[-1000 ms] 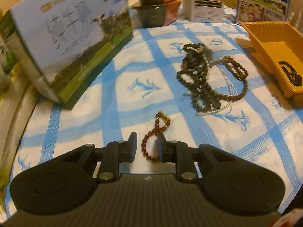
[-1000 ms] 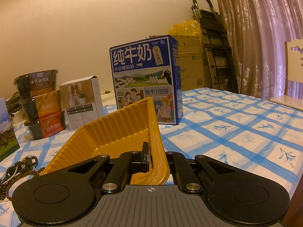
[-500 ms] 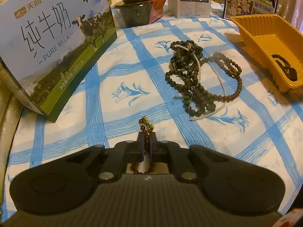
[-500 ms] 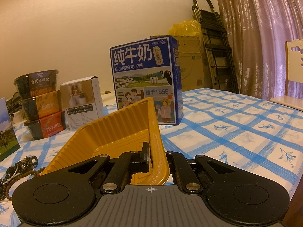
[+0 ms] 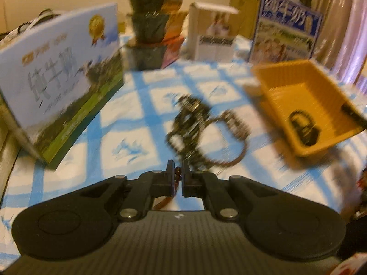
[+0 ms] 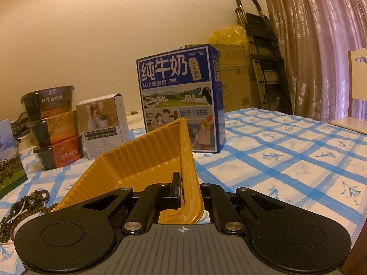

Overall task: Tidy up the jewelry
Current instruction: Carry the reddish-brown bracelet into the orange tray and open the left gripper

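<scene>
In the left wrist view, heavily blurred, the left hand-held gripper (image 5: 178, 171) is seen clenched on a small reddish-brown bead bracelet (image 5: 177, 176), whose beads are pinched between the two pads while the rest of the loop hangs beneath the jaws. A tangled pile of dark bead necklaces (image 5: 197, 128) is spread on the blue-checked bench (image 5: 128, 146) just beyond the fingertips. To the right, a yellow tray (image 5: 296, 89) is shown with a dark bracelet (image 5: 302, 128) lying inside it.

In the right wrist view, the right hand-held gripper (image 6: 190, 190) is clamped on the near side wall of the yellow tray (image 6: 137, 158), one finger inside and the other outside. The tray is held tilted. The necklace pile (image 6: 25, 204) is visible at the left edge, and a blue milk carton (image 6: 181, 100) stands behind the tray.
</scene>
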`<state>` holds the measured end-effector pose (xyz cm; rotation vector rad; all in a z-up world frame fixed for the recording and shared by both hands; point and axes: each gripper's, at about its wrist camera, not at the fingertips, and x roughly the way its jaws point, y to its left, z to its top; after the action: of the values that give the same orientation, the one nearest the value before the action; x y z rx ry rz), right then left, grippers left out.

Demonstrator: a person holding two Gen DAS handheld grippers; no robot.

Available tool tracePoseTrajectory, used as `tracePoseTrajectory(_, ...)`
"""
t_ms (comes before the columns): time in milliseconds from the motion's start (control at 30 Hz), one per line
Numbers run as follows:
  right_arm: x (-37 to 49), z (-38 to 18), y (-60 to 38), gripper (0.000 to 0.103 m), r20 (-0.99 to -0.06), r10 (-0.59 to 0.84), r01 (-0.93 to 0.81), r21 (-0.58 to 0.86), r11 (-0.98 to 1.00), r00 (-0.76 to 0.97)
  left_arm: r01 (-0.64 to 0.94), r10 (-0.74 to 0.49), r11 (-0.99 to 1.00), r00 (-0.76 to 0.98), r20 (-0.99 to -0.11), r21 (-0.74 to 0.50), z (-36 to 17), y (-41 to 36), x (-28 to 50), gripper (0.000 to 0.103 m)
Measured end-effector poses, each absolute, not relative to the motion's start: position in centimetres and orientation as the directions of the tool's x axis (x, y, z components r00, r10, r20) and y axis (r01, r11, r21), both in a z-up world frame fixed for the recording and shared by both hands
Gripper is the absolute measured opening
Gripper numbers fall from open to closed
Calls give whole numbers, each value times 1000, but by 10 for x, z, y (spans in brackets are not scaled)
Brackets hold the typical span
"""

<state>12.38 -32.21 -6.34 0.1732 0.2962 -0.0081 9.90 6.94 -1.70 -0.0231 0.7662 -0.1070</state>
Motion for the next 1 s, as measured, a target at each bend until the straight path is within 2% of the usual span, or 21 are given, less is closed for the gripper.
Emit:
tracePoseTrajectory(300,124,-62,-323,6,-289,21,30,172,985,957,247,-293,956,754,-588,-160,16,8,115,4)
tracePoseTrajectory(567,124,-62,-322,6,-288,22,30,173,984,957,389,-467,884,715,-521,-259,24,-58,144,4)
tracePoseTrajectory(767,125,-61,-320,6,-288,25,27,175,984,957,467,-564,825,644,-517,-318,17,-108,162,4)
tracePoseTrajectory(1000,125,-60,-320,6,-289,27,27,181,983,957,471,-608,793,565,-558,-386,-6,-140,175,4)
